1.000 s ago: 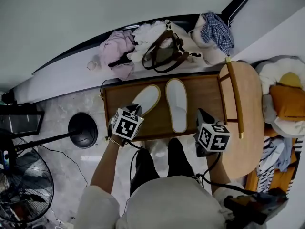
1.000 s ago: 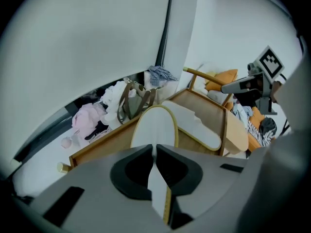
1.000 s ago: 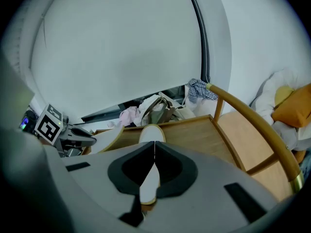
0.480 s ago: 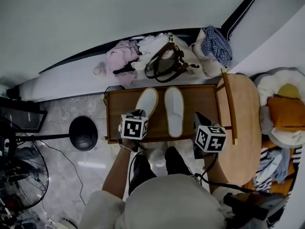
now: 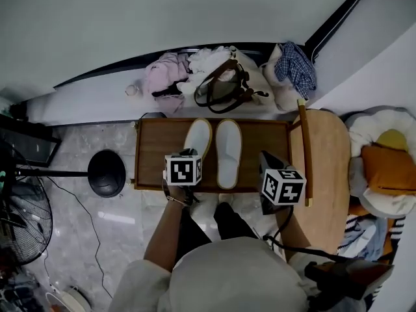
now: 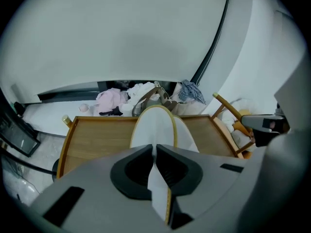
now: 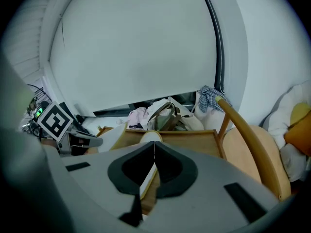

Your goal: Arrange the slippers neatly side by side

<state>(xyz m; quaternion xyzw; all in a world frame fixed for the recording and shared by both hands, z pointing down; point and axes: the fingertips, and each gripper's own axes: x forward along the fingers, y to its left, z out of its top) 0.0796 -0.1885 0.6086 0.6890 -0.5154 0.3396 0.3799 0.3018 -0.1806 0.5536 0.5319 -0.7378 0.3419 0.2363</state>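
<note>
Heel grip on left slipper [image 5: 198,135], right slipper [image 5: 228,151] flat

Both white slippers, trimmed in yellow, were on the wooden tabletop [image 5: 156,155] with their toes towards the wall [image 5: 162,18]. The left gripper [image 6: 155,154] was clenched on the heel end of the left slipper, a thin white fold with its yellow edge pinched between the jaws. That slipper ran away from it a little slanted, its toe just beside the right slipper's toe. The right slipper lay straight and flat near the tabletop's middle. The right gripper [image 7: 154,154] hovered to that slipper's right, apart from it, jaws closed together and empty. The slipper's trimmed edge showed beyond them. Behind the tabletop, by the wall, sat a bag [image 5: 224,86] with brown handles and a heap of pink clothes [image 5: 162,77]. A wooden chair [image 5: 325,174] stood just beside the tabletop's right end.
</note>
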